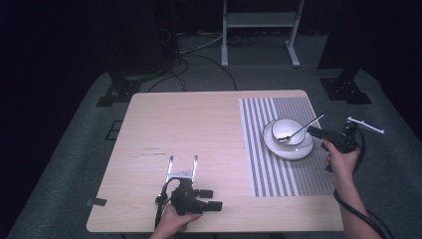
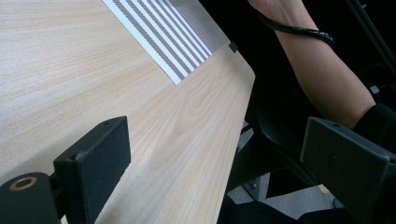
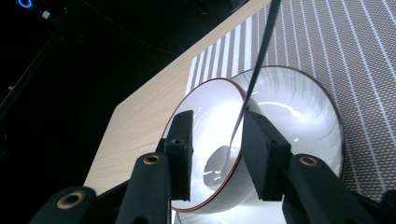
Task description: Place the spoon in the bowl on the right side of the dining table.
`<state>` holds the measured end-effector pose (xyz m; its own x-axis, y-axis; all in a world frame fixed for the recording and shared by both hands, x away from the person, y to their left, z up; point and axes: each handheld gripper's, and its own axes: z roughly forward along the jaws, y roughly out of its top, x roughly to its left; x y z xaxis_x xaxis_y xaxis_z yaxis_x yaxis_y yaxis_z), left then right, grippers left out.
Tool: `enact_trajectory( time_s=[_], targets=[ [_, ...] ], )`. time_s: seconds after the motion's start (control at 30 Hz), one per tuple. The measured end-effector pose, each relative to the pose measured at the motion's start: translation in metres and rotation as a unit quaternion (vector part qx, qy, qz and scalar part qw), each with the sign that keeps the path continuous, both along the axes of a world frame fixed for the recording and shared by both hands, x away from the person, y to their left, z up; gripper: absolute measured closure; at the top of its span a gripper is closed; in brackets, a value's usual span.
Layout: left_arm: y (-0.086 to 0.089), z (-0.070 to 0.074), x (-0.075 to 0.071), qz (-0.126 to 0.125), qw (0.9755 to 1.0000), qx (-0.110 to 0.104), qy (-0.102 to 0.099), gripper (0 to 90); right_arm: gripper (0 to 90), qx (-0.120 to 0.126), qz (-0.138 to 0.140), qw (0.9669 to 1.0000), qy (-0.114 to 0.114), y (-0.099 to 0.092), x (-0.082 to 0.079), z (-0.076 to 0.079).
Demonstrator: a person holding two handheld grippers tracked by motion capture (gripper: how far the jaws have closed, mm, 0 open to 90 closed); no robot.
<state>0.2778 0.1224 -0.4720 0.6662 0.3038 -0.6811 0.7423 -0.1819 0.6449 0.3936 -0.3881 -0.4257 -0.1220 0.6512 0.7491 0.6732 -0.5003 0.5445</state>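
Observation:
A white bowl [image 1: 288,130] stands on a white plate [image 1: 294,151] on the striped placemat [image 1: 278,169] at the table's right side. A metal spoon [image 1: 300,130] rests in the bowl with its handle slanting up and to the right. My right gripper [image 1: 312,131] sits at the bowl's right rim. In the right gripper view its jaws [image 3: 217,119] stand open on either side of the spoon handle [image 3: 257,60], which passes close to the right jaw, over the bowl [image 3: 303,93] and plate [image 3: 201,100]. My left gripper [image 1: 214,199] rests open near the table's front edge with nothing between its jaws [image 2: 217,135].
The wooden table [image 1: 189,124] is bare left of the placemat [image 2: 173,32]. The person's right forearm [image 2: 322,70] hangs past the table's right front corner. A white metal stand [image 1: 259,25] and cables lie on the floor behind the table.

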Motion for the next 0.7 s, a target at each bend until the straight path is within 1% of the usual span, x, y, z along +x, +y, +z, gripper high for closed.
enact_trajectory(
  time_s=[0.17, 0.37, 0.53, 0.7],
  targets=[
    [0.000, 0.000, 0.001, 0.000, 1.0000, -0.001, 0.000, 6.9, 62.1, -0.005, 0.008, 0.9999, -0.005, 0.004, -0.004, 0.001],
    [0.001, 0.001, 0.001, 0.002, 1.0000, -0.002, -0.001, 6.9, 61.3, -0.002, 0.016, 0.9998, -0.011, 0.008, -0.010, 0.000],
    [0.001, 0.001, 0.001, 0.001, 1.0000, -0.001, -0.002, 6.9, 60.1, -0.009, 0.022, 0.9996, -0.015, 0.010, -0.016, -0.002],
    [0.001, 0.001, 0.002, 0.001, 1.0000, -0.002, -0.002, 6.9, 59.3, -0.007, 0.032, 0.9993, -0.017, 0.014, -0.023, -0.002]
  ],
)
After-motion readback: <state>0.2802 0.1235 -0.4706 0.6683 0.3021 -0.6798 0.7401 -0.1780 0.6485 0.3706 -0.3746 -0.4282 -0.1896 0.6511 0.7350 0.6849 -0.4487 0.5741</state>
